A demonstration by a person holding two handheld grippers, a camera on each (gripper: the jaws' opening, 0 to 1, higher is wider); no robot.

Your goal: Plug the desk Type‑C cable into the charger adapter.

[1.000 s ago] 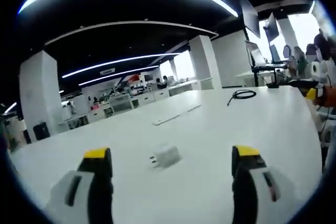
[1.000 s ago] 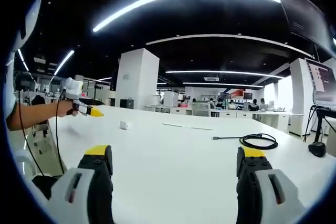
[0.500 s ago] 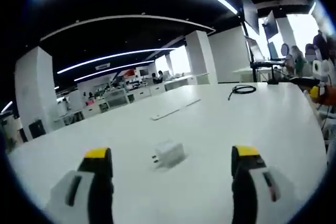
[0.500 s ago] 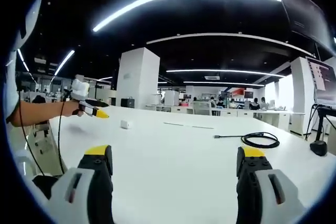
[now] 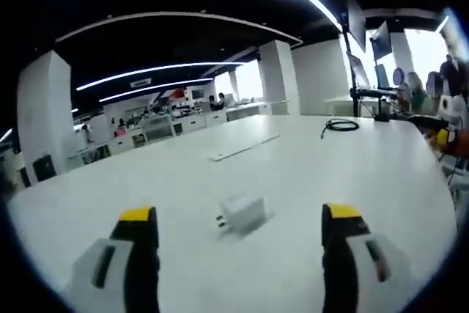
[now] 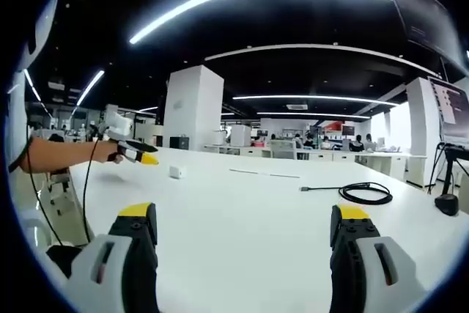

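Closer than a second ago, the left gripper (image 5: 231, 219) has advanced toward the white charger adapter (image 5: 242, 213), which lies on the white table (image 5: 308, 174) between and just beyond its parted, empty jaws, prongs pointing to the view's left. Right gripper view: the right gripper (image 6: 244, 219) hovers with jaws apart and empty, the coiled black Type-C cable (image 6: 362, 193) resting on the table ahead to its right, well apart from the adapter; the left gripper, held in a hand (image 6: 108, 153), sits just beside the adapter.
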